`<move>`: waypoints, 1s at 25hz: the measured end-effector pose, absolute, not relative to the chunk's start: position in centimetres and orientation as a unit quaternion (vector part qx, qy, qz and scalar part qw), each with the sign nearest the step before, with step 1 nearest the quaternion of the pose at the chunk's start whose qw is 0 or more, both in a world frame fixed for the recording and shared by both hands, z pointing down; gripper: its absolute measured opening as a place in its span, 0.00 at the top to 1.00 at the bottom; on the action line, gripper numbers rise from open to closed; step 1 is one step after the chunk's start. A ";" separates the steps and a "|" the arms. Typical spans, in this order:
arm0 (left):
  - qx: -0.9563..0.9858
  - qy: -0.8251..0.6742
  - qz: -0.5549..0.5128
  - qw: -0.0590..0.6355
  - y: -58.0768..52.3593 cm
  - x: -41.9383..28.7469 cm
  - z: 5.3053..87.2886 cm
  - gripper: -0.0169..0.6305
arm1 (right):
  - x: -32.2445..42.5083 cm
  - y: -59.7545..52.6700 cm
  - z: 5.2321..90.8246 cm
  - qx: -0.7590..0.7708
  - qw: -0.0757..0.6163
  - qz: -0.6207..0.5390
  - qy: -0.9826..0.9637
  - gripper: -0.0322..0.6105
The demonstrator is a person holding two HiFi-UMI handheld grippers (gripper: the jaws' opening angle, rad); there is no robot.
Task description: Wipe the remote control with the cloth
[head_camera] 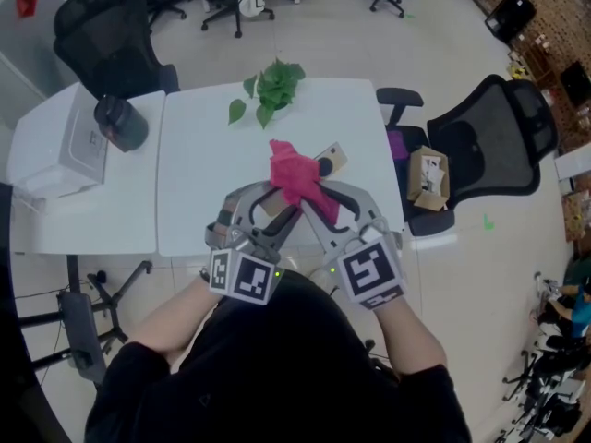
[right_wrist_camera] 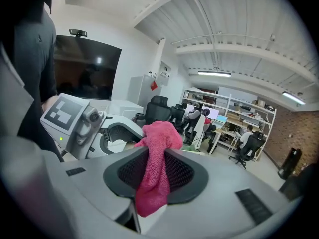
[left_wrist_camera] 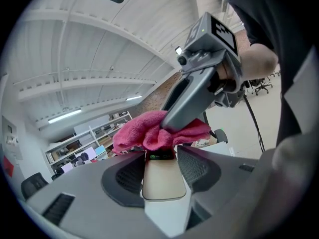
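The left gripper (left_wrist_camera: 160,156) clamps the remote control (left_wrist_camera: 160,180), with the cloth (left_wrist_camera: 142,133) draped over its far end. Only the right gripper view shows the right gripper (right_wrist_camera: 155,156) pinching that cloth between its jaws, above the table's (head_camera: 194,183) near edge.

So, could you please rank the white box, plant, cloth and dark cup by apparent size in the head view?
white box
plant and cloth: about alike, cloth is raised nearer the camera
dark cup

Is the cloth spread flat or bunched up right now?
Bunched up: the pink cloth is a crumpled wad pinched in the right tongs, touching the far end of the remote.
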State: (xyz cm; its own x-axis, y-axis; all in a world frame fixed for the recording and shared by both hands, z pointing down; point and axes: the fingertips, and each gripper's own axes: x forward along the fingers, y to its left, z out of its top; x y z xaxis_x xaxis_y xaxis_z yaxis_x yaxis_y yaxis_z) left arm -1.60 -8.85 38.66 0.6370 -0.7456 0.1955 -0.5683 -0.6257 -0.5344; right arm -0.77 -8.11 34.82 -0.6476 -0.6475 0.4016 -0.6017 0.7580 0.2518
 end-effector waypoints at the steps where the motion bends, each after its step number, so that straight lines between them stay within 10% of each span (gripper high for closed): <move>1: -0.878 0.373 -0.204 0.218 -8.8 -1.6 38.7 0.65 | -0.2 -8.5 34.7 0.355 0.239 -0.046 -0.903 0.79; 12: -0.891 0.367 -0.183 0.196 -8.7 -1.6 38.5 0.65 | 7.3 -12.8 33.0 0.462 0.205 -0.032 -0.862 0.79; 25: -0.870 0.198 0.276 -0.357 -11.6 -5.0 34.5 0.65 | 4.7 -7.7 31.3 0.393 -0.005 0.035 -0.919 0.79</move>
State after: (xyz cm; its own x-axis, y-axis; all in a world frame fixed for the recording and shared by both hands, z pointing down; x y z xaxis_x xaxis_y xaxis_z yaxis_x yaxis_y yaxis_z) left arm -5.01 -11.60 34.48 0.7694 -0.5413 -0.3392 -0.1469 -0.6667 0.7307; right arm 4.74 -7.73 31.28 -0.6914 -0.7223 0.0174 -0.7215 0.6890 -0.0686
